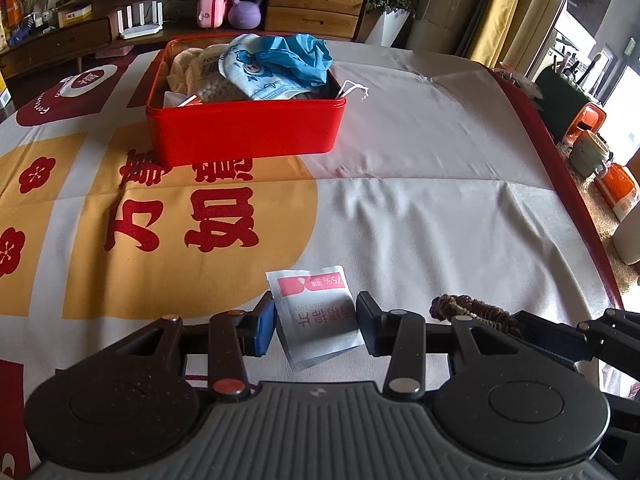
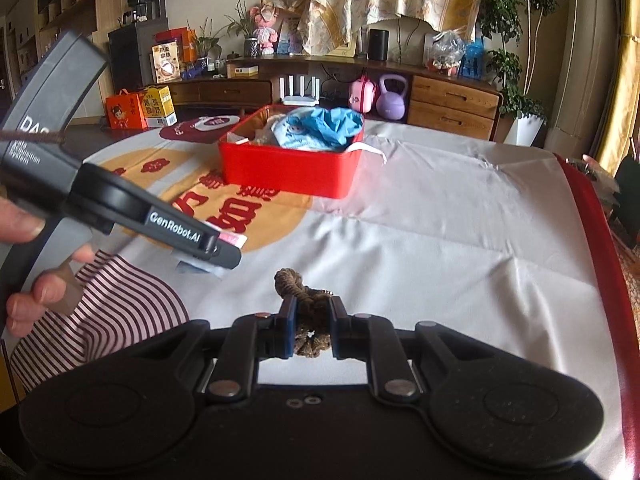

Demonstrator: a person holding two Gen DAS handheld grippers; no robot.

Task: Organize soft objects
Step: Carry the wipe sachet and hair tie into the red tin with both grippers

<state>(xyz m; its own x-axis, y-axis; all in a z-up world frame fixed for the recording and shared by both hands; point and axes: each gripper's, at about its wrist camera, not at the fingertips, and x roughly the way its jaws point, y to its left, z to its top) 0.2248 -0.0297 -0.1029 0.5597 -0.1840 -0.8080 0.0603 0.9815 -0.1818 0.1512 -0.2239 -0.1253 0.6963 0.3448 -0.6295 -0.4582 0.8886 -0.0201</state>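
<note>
Left hand-held gripper [image 1: 316, 326] clamps sachet [image 1: 316, 312]; right [image 2: 313, 326] clamps scrunchie [image 2: 306, 320]; red tin [image 1: 244, 136] heaped.

Cloth, foil and gloss under my jaws

My left jaws carry a smooth, slightly shiny sachet [image 1: 316, 312]; my right ones pinch a rough, fuzzy brown hair tie [image 2: 310, 320]. The red box [image 1: 244, 136] looks glossy and smooth, the tablecloth [image 1: 420, 216] matt, creased fabric

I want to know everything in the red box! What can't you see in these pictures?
- Bottom of the red box: both views; the blue cloth and a printed pouch cover it.
- White packet in the left gripper: right wrist view; the gripper hides most of it.
- Brown hair tie in the right gripper: left wrist view shows only part.
</note>
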